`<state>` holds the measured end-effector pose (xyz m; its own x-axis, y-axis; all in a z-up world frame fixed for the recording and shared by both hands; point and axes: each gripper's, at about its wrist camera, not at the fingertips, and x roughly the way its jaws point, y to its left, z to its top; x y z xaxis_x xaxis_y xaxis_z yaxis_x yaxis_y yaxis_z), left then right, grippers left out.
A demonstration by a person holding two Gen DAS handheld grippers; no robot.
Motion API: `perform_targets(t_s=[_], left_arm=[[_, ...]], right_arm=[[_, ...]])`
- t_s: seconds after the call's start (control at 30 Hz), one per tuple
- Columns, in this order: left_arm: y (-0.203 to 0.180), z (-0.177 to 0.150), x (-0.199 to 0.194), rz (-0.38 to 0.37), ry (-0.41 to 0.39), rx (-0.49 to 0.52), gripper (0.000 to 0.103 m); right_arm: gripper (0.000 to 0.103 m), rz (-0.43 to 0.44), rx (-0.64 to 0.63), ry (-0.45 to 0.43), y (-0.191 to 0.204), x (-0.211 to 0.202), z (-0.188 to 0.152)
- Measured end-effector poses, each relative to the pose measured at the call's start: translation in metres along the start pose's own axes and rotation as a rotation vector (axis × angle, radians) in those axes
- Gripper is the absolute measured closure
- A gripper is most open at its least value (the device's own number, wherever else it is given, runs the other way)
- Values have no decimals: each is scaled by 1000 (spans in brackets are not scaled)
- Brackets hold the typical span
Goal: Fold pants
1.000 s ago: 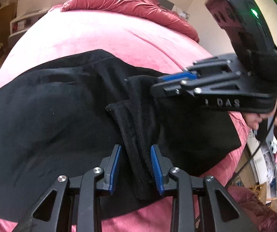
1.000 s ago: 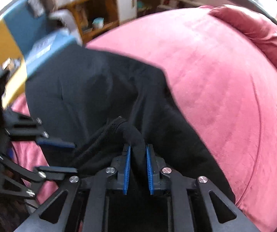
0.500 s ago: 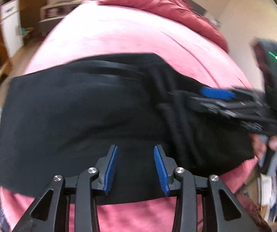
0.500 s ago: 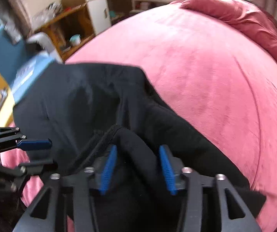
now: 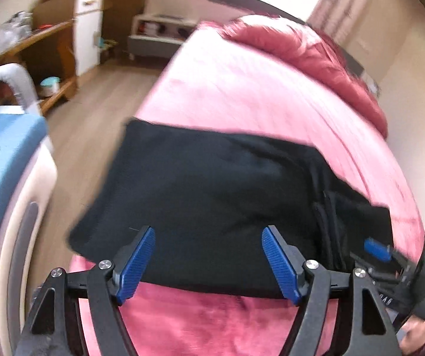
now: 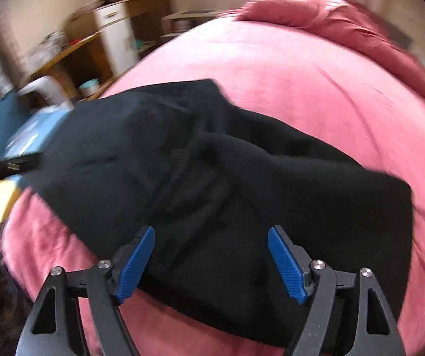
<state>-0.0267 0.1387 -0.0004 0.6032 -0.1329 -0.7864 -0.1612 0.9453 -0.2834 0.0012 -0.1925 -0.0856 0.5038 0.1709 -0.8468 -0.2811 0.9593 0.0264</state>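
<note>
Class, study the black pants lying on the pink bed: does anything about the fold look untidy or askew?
Yes. The black pants lie folded on the pink bed, but the fold is untidy: in the right wrist view the upper layer bunches into ridges near the middle, and the far edge runs crooked. Nothing looks damaged or spilled.

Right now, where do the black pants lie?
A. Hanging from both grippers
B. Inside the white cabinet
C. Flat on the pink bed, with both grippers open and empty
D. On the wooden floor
C: the pants lie folded on the bed, and the left gripper and the right gripper stand open with nothing pinched.
</note>
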Motion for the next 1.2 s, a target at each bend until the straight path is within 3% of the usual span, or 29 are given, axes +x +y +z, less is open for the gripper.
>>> perform_targets(t_s=[0.13,0.23,0.3,0.43,0.5,0.63,0.7,0.73,0.87,0.97,1.2], left_arm=[[31,8,-27,-4,-59,-76,27],[66,8,-40,-113,-73,-241,27],[86,2,-44,-95,-82,-326,27],[102,-1,-48,-70,-94,-368,24],[112,-7,-46,-97,-69,-408,12],[120,-13,-25,-131,-2,-473,11],[119,-17,-15,-140,42,-526,19],[119,-20,-9,-163,66,-549,36],[113,-29,9,-173,136,-582,47],[109,-34,21,-186,171,-610,48],[107,-42,44,-132,222,-674,51]], right_arm=[[18,2,78,-1,-19,-2,-15],[15,31,130,-6,-30,0,-19],[12,36,146,-6,-34,2,-21],[7,49,151,8,-36,6,-24],[6,58,148,20,-37,8,-24],[5,56,154,27,-39,9,-23],[5,50,149,24,-39,7,-24],[5,50,148,23,-39,8,-23],[5,49,147,21,-39,7,-24],[4,49,147,19,-39,7,-24],[4,47,145,18,-34,10,-21]])
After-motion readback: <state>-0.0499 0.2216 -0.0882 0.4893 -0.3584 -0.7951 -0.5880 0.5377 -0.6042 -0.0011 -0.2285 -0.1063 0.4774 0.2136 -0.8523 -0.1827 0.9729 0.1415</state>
